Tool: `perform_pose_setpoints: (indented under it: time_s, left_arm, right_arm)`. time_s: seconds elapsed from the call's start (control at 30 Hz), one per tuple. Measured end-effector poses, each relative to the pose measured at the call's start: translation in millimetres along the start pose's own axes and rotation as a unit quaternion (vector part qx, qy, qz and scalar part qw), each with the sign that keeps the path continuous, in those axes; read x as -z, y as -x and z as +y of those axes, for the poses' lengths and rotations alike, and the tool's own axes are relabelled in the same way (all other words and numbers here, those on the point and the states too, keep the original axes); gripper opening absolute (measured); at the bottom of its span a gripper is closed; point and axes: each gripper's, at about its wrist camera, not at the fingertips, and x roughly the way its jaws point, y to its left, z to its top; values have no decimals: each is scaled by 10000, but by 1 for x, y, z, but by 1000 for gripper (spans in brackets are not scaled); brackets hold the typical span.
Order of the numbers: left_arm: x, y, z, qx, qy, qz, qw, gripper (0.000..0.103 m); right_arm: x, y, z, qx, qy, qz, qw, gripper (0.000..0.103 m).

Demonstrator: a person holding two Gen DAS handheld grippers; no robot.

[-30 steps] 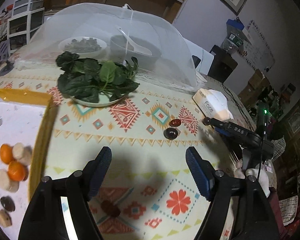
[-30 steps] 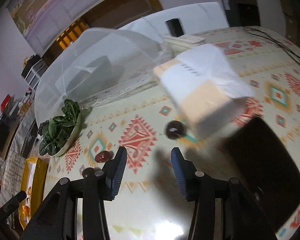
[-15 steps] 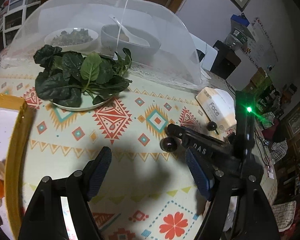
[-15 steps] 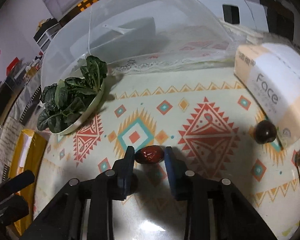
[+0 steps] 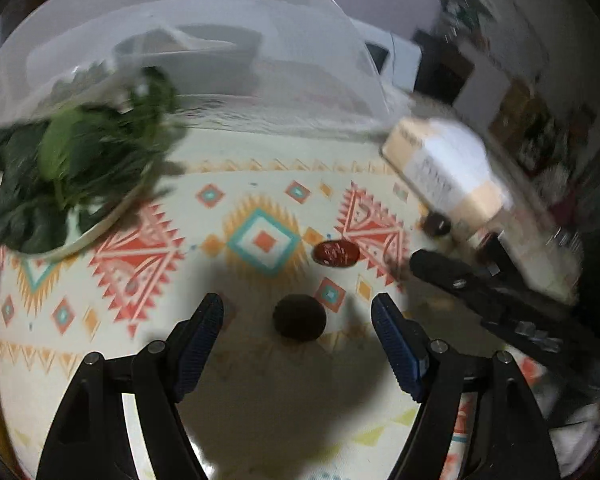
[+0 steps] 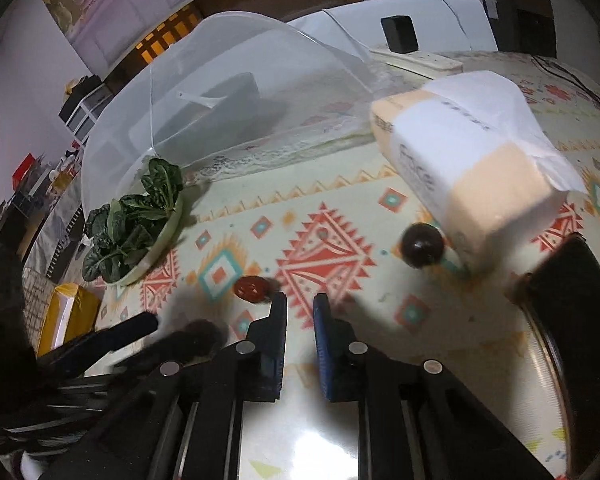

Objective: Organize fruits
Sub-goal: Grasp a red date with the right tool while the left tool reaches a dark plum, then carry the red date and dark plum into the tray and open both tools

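A dark round fruit [image 5: 299,316] lies on the patterned tablecloth between the open fingers of my left gripper [image 5: 297,312]. A red date [image 5: 336,253] lies just beyond it; it also shows in the right wrist view [image 6: 252,289], left of my right gripper [image 6: 300,304]. That gripper is nearly shut with a narrow gap and holds nothing. Another dark round fruit [image 6: 422,246] rests against the tissue pack [image 6: 472,168], also seen in the left wrist view [image 5: 436,224]. The right gripper's arm [image 5: 492,304] reaches in from the right of the left wrist view.
A plate of leafy greens [image 6: 136,224] stands at the left, also in the left wrist view [image 5: 60,184]. A mesh food cover [image 6: 228,92] over bowls stands behind. A yellow tray edge [image 6: 66,316] is at far left. A dark round lid [image 6: 576,320] sits at right.
My left gripper moved forward so the dark round fruit now lies between its fingers. My right gripper pulled back and right from the red date, which stays on the cloth, and closed narrower.
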Motion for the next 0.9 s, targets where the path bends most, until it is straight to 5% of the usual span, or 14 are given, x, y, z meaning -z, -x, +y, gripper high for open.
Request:
perform_pose_setpoints:
  time_s: [0.07,0.1,0.27,0.5,0.67,0.8,0.9]
  left_arm:
    - [4,-12,-11,-171,-296,149,9993,28]
    - [5,-11,-13,-327,-370,55,9988,27]
    - [7,-1,1,-307,-109,-28,9995,25]
    - [19,48,19,-157,146,-270,9994,26]
    - [37,94,37,-21,338,-616,9975,26]
    - [54,129,62,10,581,-828,9949,26]
    - [69,156,89,-73,822,-1005,9915,26]
  right_arm:
    - [-1,1,1,-40,40,-55,10000,15]
    - [-3,0,2,-138,23,-71,9999,15]
    - [-13,-24,19,-337,157,36,9993,39]
    - [-9,-53,46,119,724,212,9971,39]
    - [-2,-47,51,410,791,81,9960,30]
    - [1,-31,55,323,678,37,9972,12]
    - [4,-15,63,265,639,-1,9976,12]
